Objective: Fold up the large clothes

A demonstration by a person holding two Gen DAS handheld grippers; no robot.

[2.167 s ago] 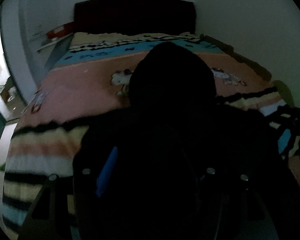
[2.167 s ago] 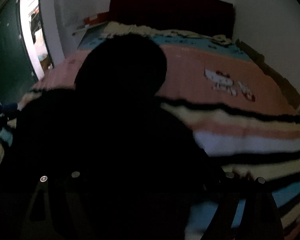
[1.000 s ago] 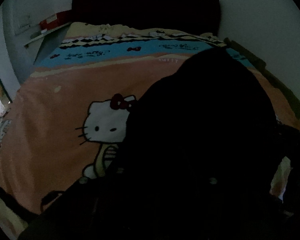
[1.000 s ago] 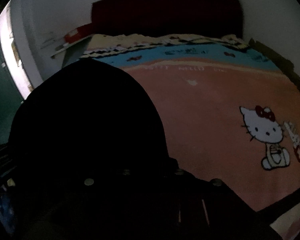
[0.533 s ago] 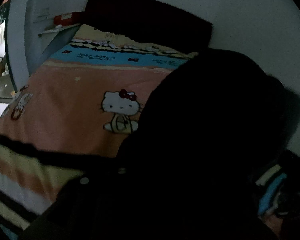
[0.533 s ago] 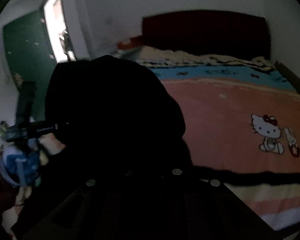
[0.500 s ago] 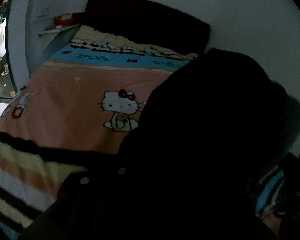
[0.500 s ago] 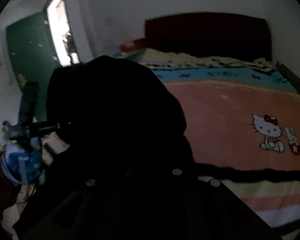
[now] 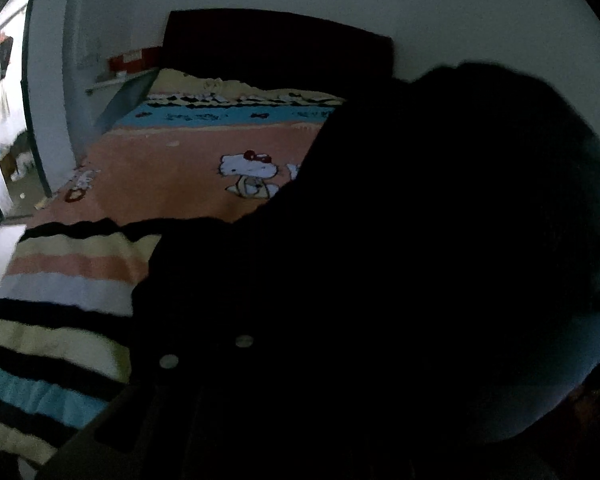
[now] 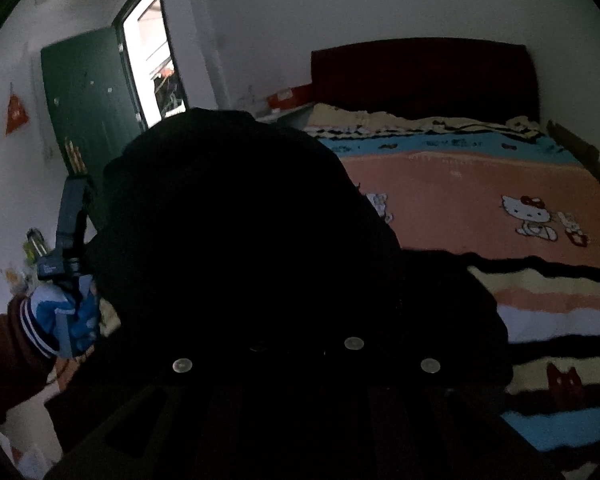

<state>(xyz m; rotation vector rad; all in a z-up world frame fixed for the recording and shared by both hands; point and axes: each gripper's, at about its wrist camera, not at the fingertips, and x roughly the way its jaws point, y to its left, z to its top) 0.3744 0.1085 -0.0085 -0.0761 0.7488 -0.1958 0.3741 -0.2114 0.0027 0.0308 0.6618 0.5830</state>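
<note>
A large black garment point(image 9: 420, 240) hangs in front of both cameras and hides most of each view. In the left wrist view it covers my left gripper point(image 9: 292, 344); only two bolts of the jaw mounts show and the fingertips are lost in the dark cloth. In the right wrist view the garment point(image 10: 240, 220) bulges up over my right gripper point(image 10: 304, 332), which is hidden the same way. Both grippers are shut on the cloth and hold it up above the bed. A gloved hand point(image 10: 64, 320) holds the left gripper's body point(image 10: 70, 224) at the garment's left edge.
Below lies a bed with a striped pink blanket point(image 9: 160, 168) bearing a white cartoon cat point(image 10: 532, 212), and a dark red headboard point(image 10: 420, 76) against the wall. A green door point(image 10: 84, 100) stands open beside a bright doorway point(image 10: 152, 64) on the left. A shelf with a red box point(image 9: 132, 56) is beside the headboard.
Both grippers drew back from the head of the bed toward its striped foot and rose, carrying the black garment. The right view swung left, bringing the door and gloved hand into sight.
</note>
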